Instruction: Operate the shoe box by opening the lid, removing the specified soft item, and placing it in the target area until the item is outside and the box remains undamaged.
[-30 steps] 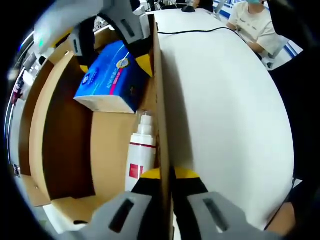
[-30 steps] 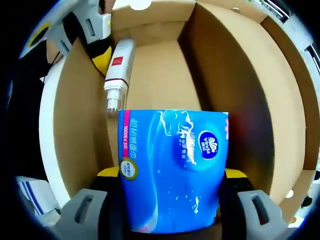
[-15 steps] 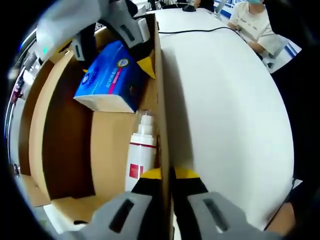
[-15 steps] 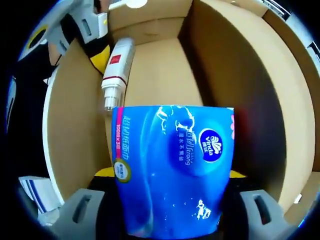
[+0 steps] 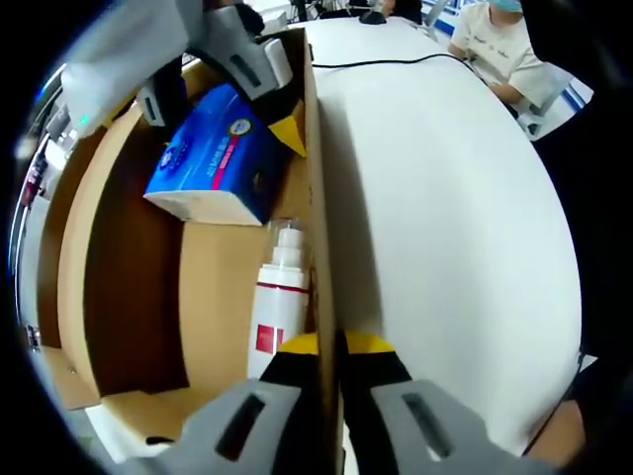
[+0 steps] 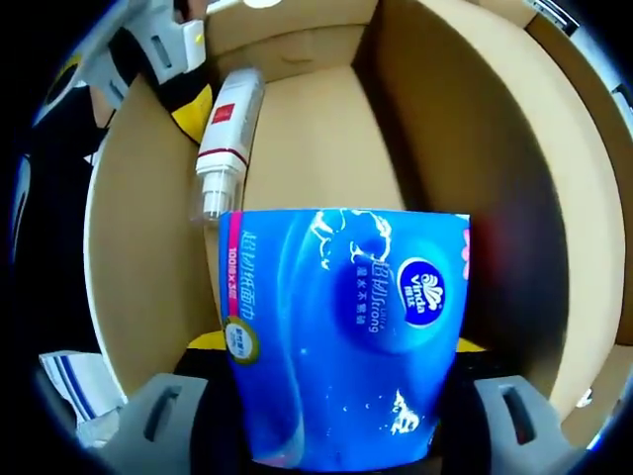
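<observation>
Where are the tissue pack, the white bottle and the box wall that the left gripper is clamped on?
tissue pack [image 6: 346, 336], right gripper view, middle of its blue front face
white bottle [image 5: 278, 297], left gripper view, its body above the red label
box wall [image 5: 315, 198], left gripper view, its top edge

- Tissue pack [image 6: 341, 332]: its lower edge runs past the bottom of the right gripper view; the small print on its wrapper cannot be read.
- Bottle [image 5: 278, 302]: lower end hidden behind the jaws at bottom centre of the left gripper view.
- Seated person [image 5: 502, 45], upper right: cut off by the frame's edge.
- Box floor [image 6: 316, 148]: partly hidden beneath the pack.
</observation>
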The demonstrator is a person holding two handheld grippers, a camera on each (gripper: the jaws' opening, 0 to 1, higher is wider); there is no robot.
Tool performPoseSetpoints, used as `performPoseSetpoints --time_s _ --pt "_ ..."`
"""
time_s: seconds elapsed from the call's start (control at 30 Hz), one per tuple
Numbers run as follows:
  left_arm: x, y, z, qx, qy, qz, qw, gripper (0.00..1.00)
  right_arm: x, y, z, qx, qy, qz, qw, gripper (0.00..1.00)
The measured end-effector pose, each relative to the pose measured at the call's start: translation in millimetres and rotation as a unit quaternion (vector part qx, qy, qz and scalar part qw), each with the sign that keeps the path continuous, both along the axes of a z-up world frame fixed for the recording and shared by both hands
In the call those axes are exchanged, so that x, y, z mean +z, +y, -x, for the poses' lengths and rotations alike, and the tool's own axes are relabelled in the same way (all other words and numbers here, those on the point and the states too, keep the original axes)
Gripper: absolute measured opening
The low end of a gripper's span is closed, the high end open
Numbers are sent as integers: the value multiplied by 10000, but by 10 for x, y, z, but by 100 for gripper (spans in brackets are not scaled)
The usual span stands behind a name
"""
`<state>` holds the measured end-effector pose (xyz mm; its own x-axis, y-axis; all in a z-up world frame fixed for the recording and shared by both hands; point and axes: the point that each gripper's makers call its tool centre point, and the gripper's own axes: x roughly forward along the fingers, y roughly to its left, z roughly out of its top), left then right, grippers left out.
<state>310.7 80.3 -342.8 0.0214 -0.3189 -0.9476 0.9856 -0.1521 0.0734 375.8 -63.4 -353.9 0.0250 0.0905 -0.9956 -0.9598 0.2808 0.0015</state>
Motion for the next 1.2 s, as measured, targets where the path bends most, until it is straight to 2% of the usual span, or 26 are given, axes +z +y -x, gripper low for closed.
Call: performPoseSetpoints --time_s 0.47,0.67,1.0,1.07,1.1,1.2 --pt "5 3 -23 -20 -18 3 10000 2 37 1 -61 -3 -194 -194 9996 76" --pt "2 6 -36 -30 -7 19 10000 2 121 50 -95 -196 -317 -421 9984 76" --pt "-7 -1 -11 -20 -6 10 10000 2 385 63 -104 -319 -592 -607 9959 74" --pt "-8 -2 -2 -17 -4 12 10000 2 492 71 -98 -330 -694 -668 9948 73" --pt "-8 -2 1 -18 -3 13 10000 2 545 90 -135 -213 -854 -719 9935 73" --pt "-9 -3 11 -18 -11 5 10000 2 653 69 -147 -202 -1015 -676 9923 72"
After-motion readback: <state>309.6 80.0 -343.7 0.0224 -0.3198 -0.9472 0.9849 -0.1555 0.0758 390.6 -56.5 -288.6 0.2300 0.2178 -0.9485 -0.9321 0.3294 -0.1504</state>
